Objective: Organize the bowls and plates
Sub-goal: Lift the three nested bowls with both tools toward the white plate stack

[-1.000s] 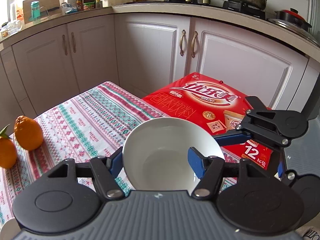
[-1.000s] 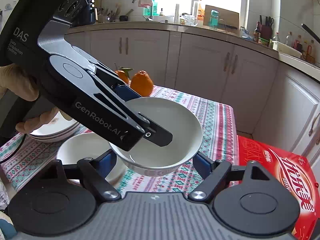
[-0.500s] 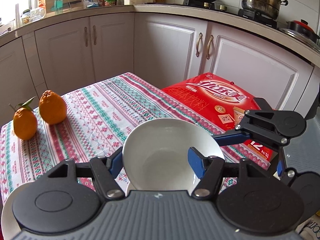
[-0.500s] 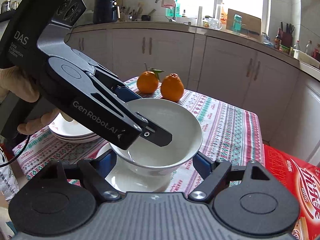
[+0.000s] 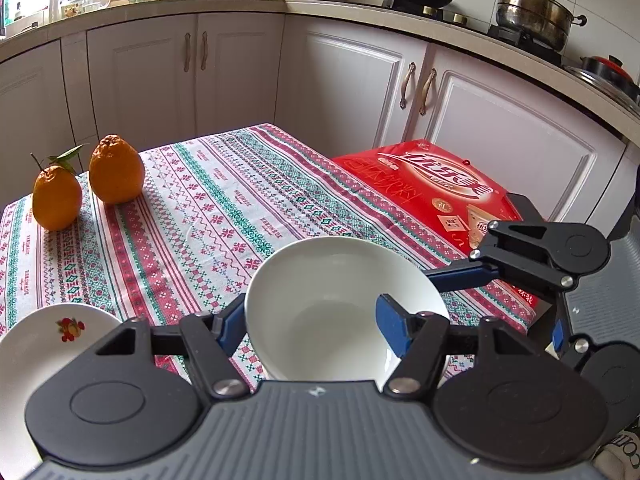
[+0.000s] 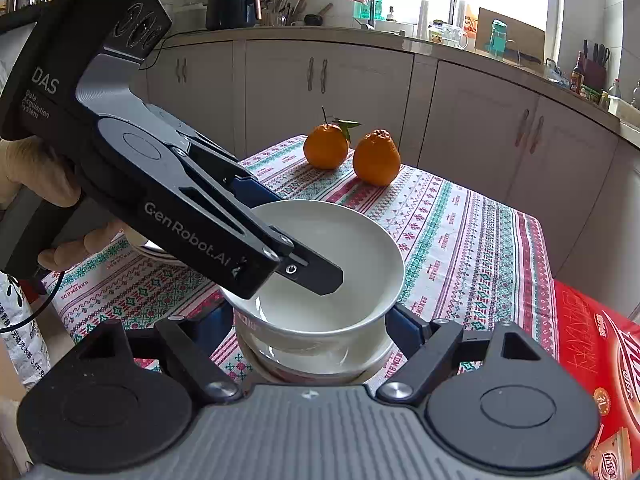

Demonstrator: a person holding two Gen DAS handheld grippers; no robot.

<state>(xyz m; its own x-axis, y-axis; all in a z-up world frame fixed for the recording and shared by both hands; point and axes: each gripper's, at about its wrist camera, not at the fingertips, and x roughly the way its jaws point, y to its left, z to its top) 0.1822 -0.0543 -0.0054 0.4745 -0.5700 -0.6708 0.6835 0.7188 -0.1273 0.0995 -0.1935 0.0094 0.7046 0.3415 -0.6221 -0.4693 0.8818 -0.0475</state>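
Left wrist view: left gripper [image 5: 312, 316] clamped on white bowl [image 5: 344, 308] rim, right gripper [image 6: 312, 320] clamped across same bowl; bowl now above second bowl [image 6: 320, 356]. Fruit-print plate [image 5: 48, 344] newly visible; oranges [image 5: 116, 176] shifted rightward versus earlier frame.

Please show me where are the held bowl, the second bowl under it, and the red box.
Held bowl [image 6: 320, 256]: right wrist view, inner wall.
Second bowl [image 6: 320, 360]: right wrist view, inner surface showing below the held bowl.
Red box [image 5: 432, 184]: left wrist view, printed top face.
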